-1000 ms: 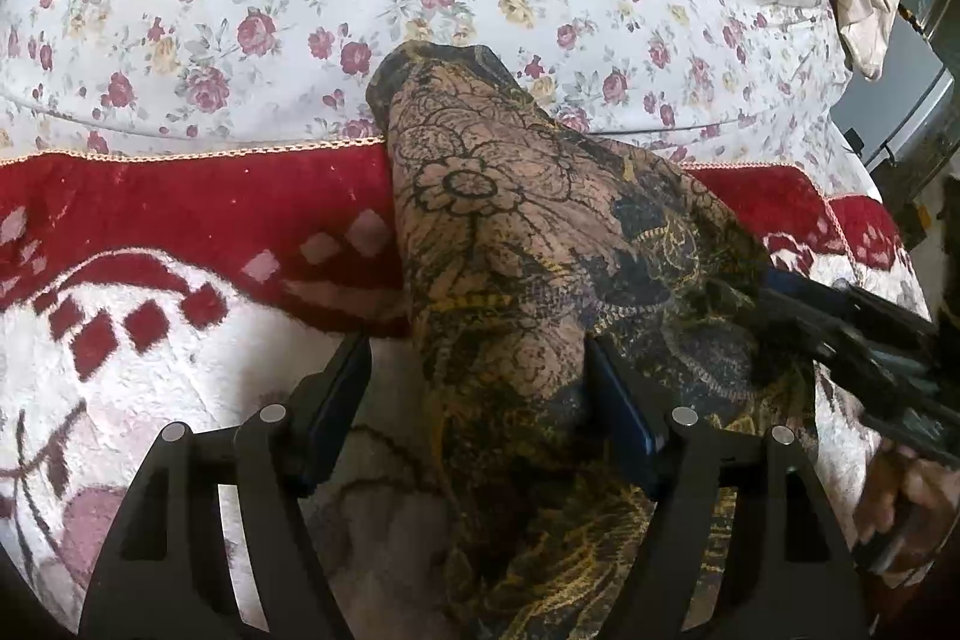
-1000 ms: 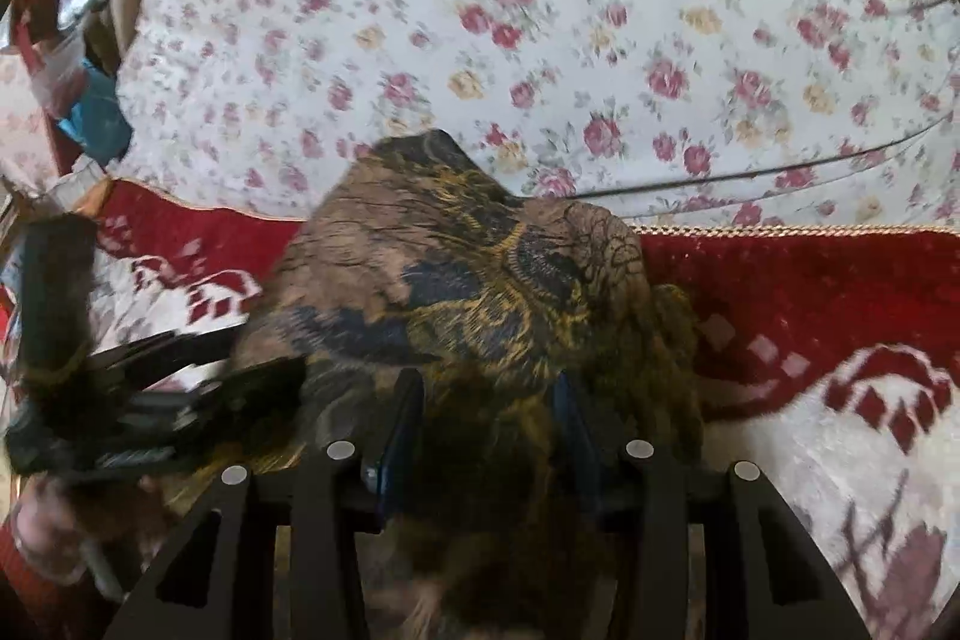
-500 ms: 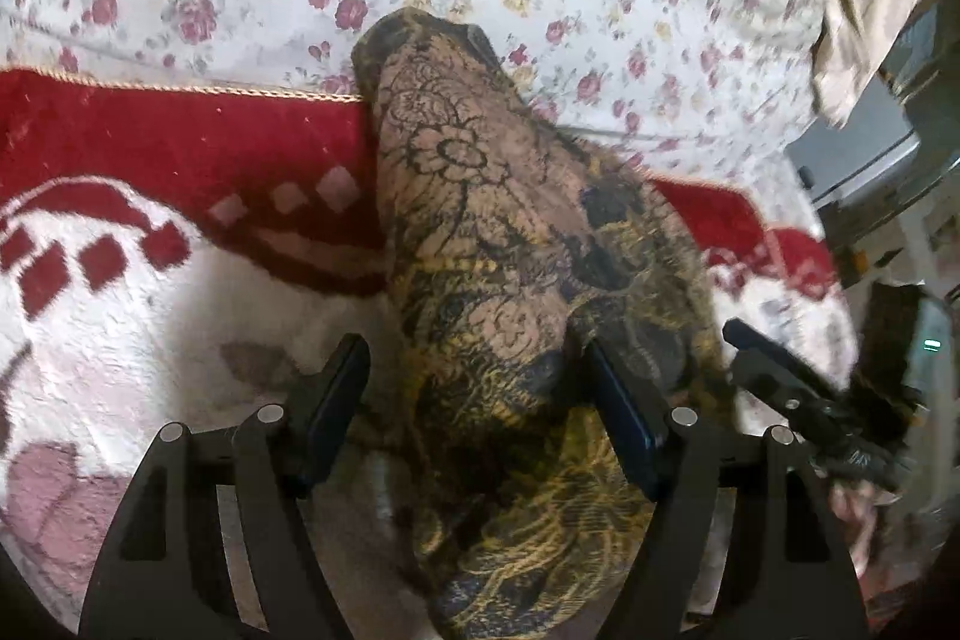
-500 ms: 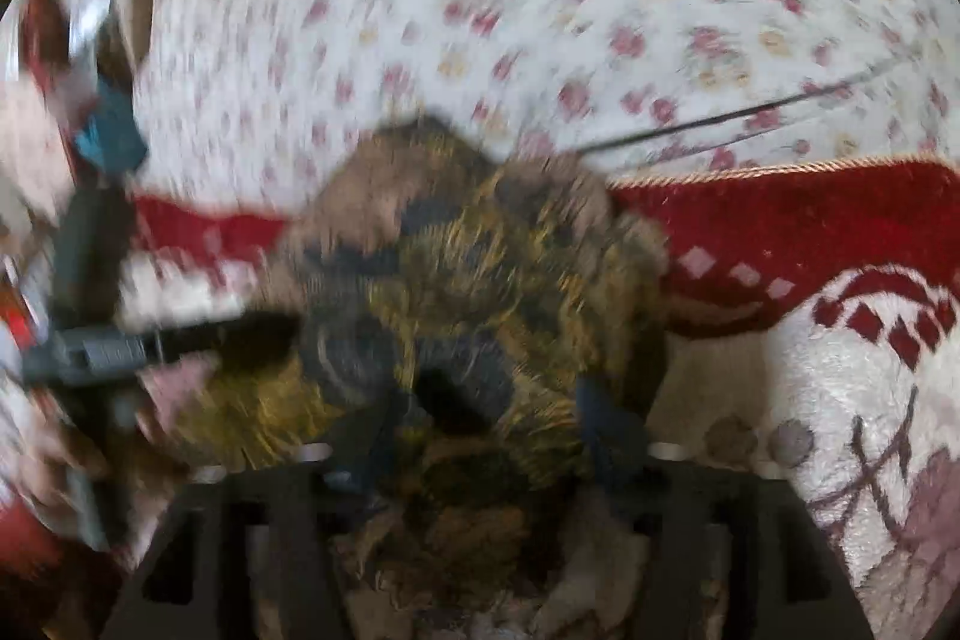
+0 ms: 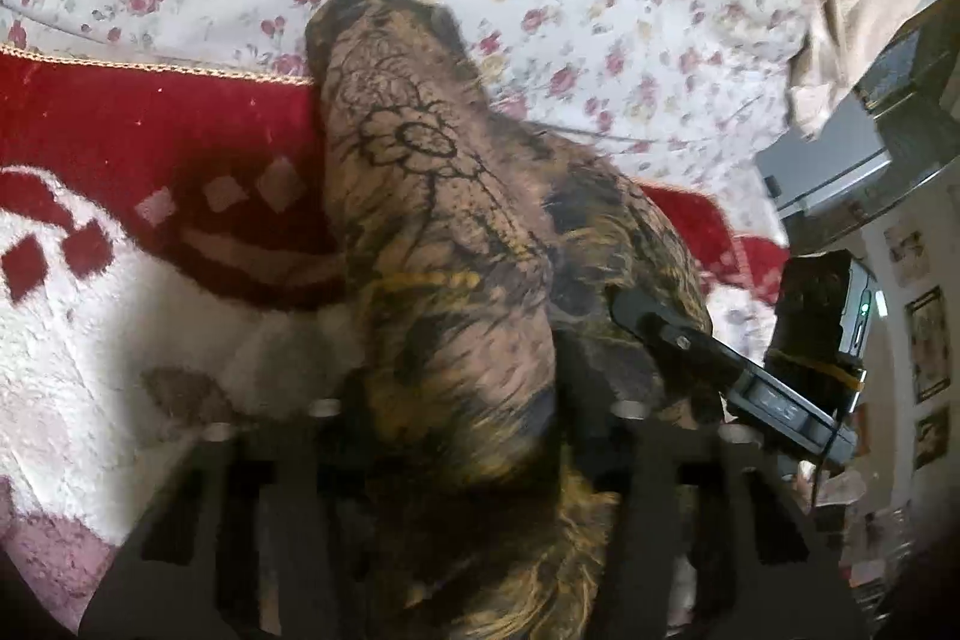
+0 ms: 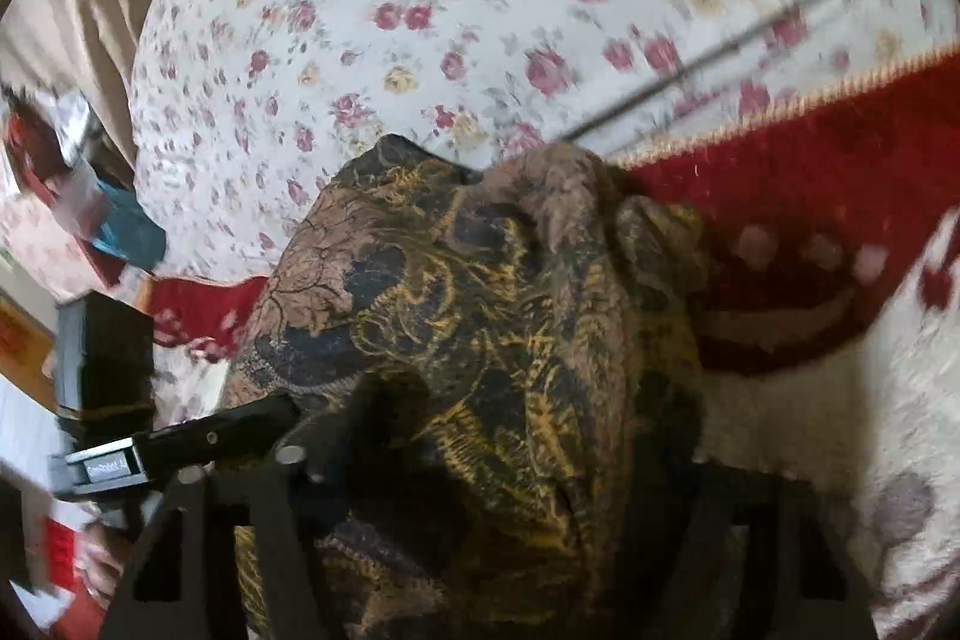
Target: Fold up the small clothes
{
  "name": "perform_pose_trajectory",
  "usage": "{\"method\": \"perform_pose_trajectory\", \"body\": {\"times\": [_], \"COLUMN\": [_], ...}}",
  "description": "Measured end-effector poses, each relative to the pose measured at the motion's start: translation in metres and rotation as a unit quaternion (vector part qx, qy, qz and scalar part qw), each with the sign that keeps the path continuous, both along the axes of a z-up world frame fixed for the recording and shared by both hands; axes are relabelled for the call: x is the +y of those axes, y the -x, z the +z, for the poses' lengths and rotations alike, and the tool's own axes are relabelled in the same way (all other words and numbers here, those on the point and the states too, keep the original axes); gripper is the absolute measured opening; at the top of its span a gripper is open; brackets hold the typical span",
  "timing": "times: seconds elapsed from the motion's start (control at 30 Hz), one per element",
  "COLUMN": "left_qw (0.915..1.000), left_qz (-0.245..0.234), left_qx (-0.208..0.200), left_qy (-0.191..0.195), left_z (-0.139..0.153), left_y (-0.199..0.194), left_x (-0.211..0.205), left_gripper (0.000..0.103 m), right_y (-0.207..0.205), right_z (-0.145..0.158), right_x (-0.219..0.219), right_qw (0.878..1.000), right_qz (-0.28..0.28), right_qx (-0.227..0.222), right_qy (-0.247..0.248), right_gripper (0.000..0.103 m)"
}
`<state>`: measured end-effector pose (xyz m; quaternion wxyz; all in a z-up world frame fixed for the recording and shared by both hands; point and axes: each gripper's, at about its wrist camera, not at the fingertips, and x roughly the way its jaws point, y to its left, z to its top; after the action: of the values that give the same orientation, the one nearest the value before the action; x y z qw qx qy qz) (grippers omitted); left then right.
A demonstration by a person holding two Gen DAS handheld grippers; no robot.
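The left tool (image 5: 456, 400) has just been closing, and its two black fingers now pinch a bunched ridge of the brown, black and gold lace-patterned garment (image 5: 444, 244) between them. The right tool (image 6: 480, 430) has likewise just been closing on the same cloth, its fingers pressing into the heaped near edge. Ahead of both tools the garment rises in a rumpled mound, lying partly on the red-and-white plush blanket (image 5: 120, 148) and reaching forward onto the white bedspread printed with small roses (image 6: 480, 10) beyond. To the left tool's right, the other tool's finger lies against the cloth. Judging by the lumpy, uneven heap, no clean fold is laid yet: the garment seems only gathered and gripped, so flattening and folding remain.
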<state>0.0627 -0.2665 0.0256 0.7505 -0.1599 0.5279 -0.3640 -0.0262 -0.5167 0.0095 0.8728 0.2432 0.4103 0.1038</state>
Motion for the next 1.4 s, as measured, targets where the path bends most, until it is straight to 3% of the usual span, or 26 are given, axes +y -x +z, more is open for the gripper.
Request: {"method": "perform_pose_trajectory", "body": {"times": [0.03, 0.1, 0.2, 0.33, 0.4, 0.47, 0.5, 0.53, 0.6, 0.67, 0.73, 0.8, 0.87, 0.93, 1.0, 1.1, 1.13, 1.2, 1.4], "left_qw": [1.0000, 0.9998, 0.9993, 0.9989, 0.9990, 0.9984, 0.9969, 0.9954, 0.9957, 0.9952, 0.9916, 0.9854, 0.9821, 0.9798, 0.9736, 0.9750, 0.9758, 0.9780, 0.9785], "left_qz": [0.001, -0.003, -0.014, -0.024, -0.028, -0.028, -0.027, -0.027, -0.009, 0.004, 0.016, 0.022, 0.027, 0.030, 0.043, 0.042, 0.046, 0.052, 0.061], "left_qx": [-0.001, -0.005, -0.024, -0.037, -0.034, -0.022, -0.022, -0.023, -0.024, -0.033, -0.071, -0.112, -0.128, -0.130, -0.138, -0.135, -0.131, -0.125, -0.122], "left_qy": [0.006, 0.018, 0.027, 0.019, 0.002, -0.043, -0.070, -0.089, -0.089, -0.092, -0.107, -0.127, -0.136, -0.149, -0.176, -0.171, -0.169, -0.159, -0.155], "left_z": [0.004, 0.018, 0.044, 0.065, 0.059, 0.039, 0.029, 0.021, 0.018, 0.028, 0.044, 0.056, 0.057, 0.048, 0.035, 0.020, 0.018, 0.016, 0.021], "left_y": [0.002, 0.012, 0.040, 0.091, 0.120, 0.145, 0.152, 0.156, 0.160, 0.160, 0.160, 0.158, 0.155, 0.150, 0.146, 0.139, 0.138, 0.139, 0.146], "left_x": [0.004, 0.013, 0.031, 0.066, 0.084, 0.098, 0.102, 0.105, 0.116, 0.121, 0.118, 0.108, 0.098, 0.085, 0.078, 0.075, 0.076, 0.078, 0.085], "left_gripper": [0.035, 0.033, 0.033, 0.033, 0.033, 0.034, 0.036, 0.040, 0.047, 0.047, 0.049, 0.059, 0.062, 0.063, 0.072, 0.077, 0.077, 0.078, 0.078], "right_y": [0.003, 0.013, 0.036, 0.072, 0.093, 0.119, 0.127, 0.134, 0.147, 0.156, 0.161, 0.157, 0.146, 0.131, 0.117, 0.090, 0.088, 0.091, 0.133], "right_z": [0.008, 0.026, 0.056, 0.073, 0.068, 0.052, 0.041, 0.032, 0.026, 0.040, 0.066, 0.091, 0.103, 0.099, 0.079, 0.031, 0.022, 0.024, 0.064], "right_x": [0.001, 0.002, 0.017, 0.039, 0.054, 0.066, 0.075, 0.079, 0.076, 0.065, 0.061, 0.070, 0.087, 0.111, 0.126, 0.129, 0.118, 0.109, 0.120], "right_qw": [1.000, 0.999, 0.998, 0.995, 0.994, 0.993, 0.993, 0.993, 0.993, 0.996, 0.996, 0.992, 0.988, 0.983, 0.980, 0.976, 0.982, 0.987, 0.979], "right_qz": [0.000, 0.007, 0.037, 0.072, 0.089, 0.107, 0.114, 0.113, 0.098, 0.078, 0.072, 0.086, 0.102, 0.133, 0.144, 0.121, 0.109, 0.098, 0.111], "right_qx": [-0.010, -0.029, -0.043, -0.039, -0.028, 0.001, 0.023, 0.043, 0.056, 0.040, 0.006, -0.029, -0.053, -0.055, -0.030, 0.030, 0.031, 0.028, 0.000], "right_qy": [-0.005, -0.025, -0.026, -0.049, -0.055, -0.052, -0.033, -0.010, 0.019, 0.029, 0.050, 0.083, 0.102, 0.113, 0.131, 0.176, 0.150, 0.124, 0.169], "right_gripper": [0.027, 0.024, 0.023, 0.023, 0.023, 0.024, 0.030, 0.044, 0.059, 0.059, 0.059, 0.059, 0.059, 0.058, 0.057, 0.049, 0.049, 0.049, 0.052]}}
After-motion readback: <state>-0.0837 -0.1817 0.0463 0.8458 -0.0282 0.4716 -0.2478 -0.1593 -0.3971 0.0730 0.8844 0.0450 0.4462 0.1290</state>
